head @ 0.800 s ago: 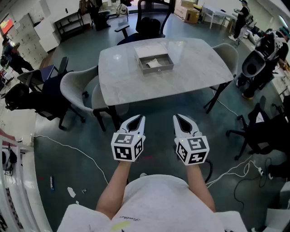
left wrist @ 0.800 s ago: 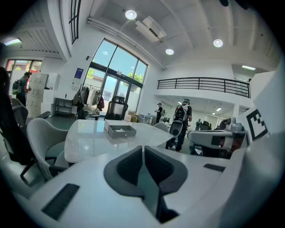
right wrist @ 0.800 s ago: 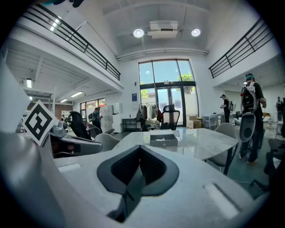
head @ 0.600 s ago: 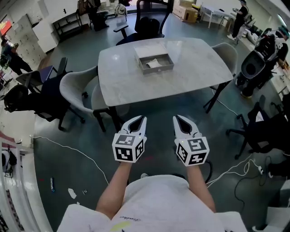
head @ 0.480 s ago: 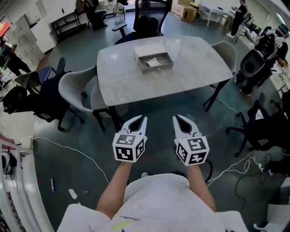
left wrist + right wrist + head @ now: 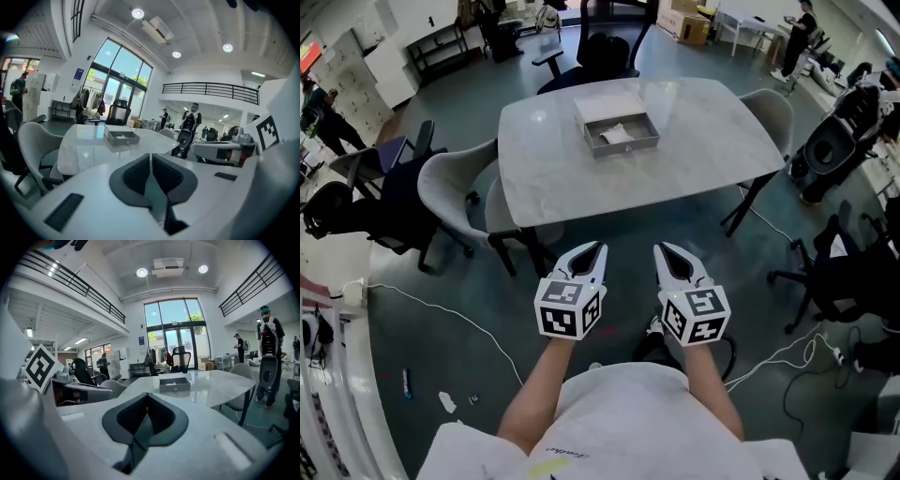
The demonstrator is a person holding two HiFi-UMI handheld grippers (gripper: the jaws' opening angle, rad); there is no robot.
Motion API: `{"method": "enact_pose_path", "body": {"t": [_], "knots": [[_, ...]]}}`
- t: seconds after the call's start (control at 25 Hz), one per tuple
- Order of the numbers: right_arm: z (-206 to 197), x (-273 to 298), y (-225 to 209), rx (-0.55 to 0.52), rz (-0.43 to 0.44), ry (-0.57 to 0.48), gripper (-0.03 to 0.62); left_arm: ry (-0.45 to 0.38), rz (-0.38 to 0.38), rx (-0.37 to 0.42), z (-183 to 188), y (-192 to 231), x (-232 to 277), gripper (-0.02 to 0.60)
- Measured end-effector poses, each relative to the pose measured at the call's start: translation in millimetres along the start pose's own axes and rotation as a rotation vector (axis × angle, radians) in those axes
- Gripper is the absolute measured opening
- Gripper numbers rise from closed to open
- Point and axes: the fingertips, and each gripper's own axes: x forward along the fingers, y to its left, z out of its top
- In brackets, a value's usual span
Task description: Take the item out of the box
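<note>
Box (image 6: 624, 146) on far half of counter (image 6: 703, 150), white item (image 6: 617, 134) inside. Box straight ahead, well apart from left gripper (image 6: 596, 249) and right gripper (image 6: 662, 249), both over floor (image 6: 626, 298). Box long side runs left-right. Fingers (image 6: 133, 174) pressed together on both, nothing held. Neither gripper clearly nearer.

White item (image 6: 617, 134) in box (image 6: 626, 144) on table (image 6: 703, 141): too small to ID. In both gripper views, box's front wall hides item's lower part.

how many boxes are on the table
1. The open grey box sits on the far half of the white table, a white item inside. The flat white piece behind it looks like its lid, not a second box.
</note>
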Motion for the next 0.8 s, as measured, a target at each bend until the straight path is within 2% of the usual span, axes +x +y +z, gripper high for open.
{"method": "enact_pose_path", "body": {"t": [0.2, 0.48, 0.8], "knots": [[6, 27, -23, 0.002, 0.063, -0.005, 0.005, 0.005, 0.048, -0.009, 6, 5, 31, 0.022], [21, 60, -78, 0.034, 0.121, -0.008, 0.005, 0.010, 0.109, 0.001, 33, 3, 89, 0.020], [31, 89, -143, 0.062, 0.169, 0.012, 0.005, 0.044, 0.162, -0.011, 46, -13, 153, 0.019]]}}
